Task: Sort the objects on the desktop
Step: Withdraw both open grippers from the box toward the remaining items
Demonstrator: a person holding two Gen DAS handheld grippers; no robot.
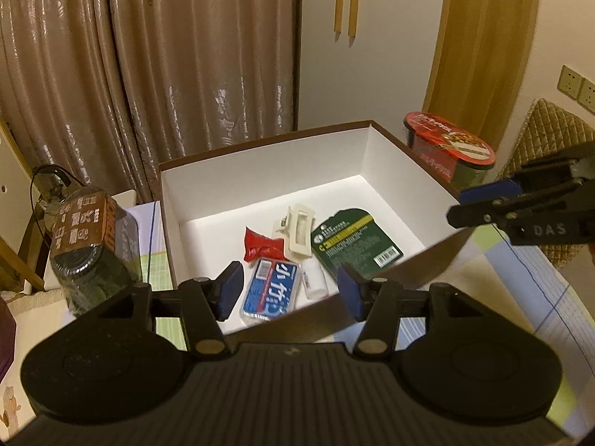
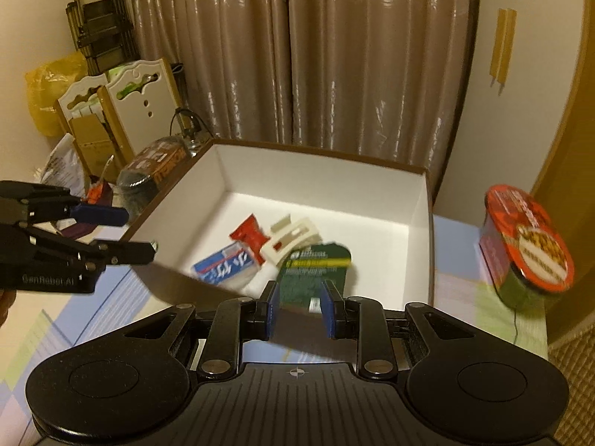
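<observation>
An open brown box (image 1: 260, 182) with a white inside holds a blue tissue pack (image 1: 269, 290), a red packet (image 1: 260, 247), a cream hair clip (image 1: 295, 232), a small white bottle (image 1: 314, 280) and a green card (image 1: 357, 241). My left gripper (image 1: 290, 291) is open and empty above the box's near wall. My right gripper (image 2: 299, 310) is open and empty above the box's near wall (image 2: 427, 230), in front of the green card (image 2: 316, 271). The tissue pack (image 2: 227, 265), red packet (image 2: 251, 236) and hair clip (image 2: 293, 238) show there too.
A red-lidded noodle cup (image 1: 452, 148) stands right of the box, also in the right wrist view (image 2: 528, 245). A dark jar with a brown label (image 1: 87, 238) lies left of the box. The table has a pastel checked cloth (image 2: 457, 286). Curtains hang behind.
</observation>
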